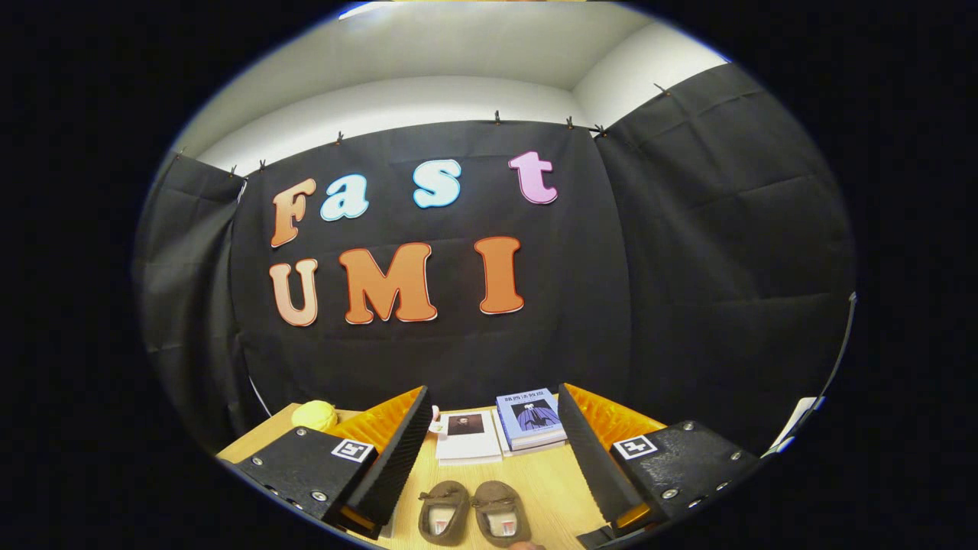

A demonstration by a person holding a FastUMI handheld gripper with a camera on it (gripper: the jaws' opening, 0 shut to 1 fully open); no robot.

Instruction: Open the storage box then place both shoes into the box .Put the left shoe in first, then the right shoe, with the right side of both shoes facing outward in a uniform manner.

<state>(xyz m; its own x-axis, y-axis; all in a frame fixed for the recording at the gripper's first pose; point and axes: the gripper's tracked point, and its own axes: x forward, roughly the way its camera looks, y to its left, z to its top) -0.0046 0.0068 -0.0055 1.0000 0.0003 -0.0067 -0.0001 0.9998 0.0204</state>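
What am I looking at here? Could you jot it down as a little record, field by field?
Setting: wooden table in a booth with black cloth walls
Tool: tool held above the table, fingers wide apart, gripping nothing
Shoes: two brown shoes side by side between the fingers, openings up
Books: white book beside a blue book, flat on the table beyond the shoes
Other: yellow round object at the table's far corner, past one finger
Storage box: cannot say where it is
Task stage: shoes not yet picked up
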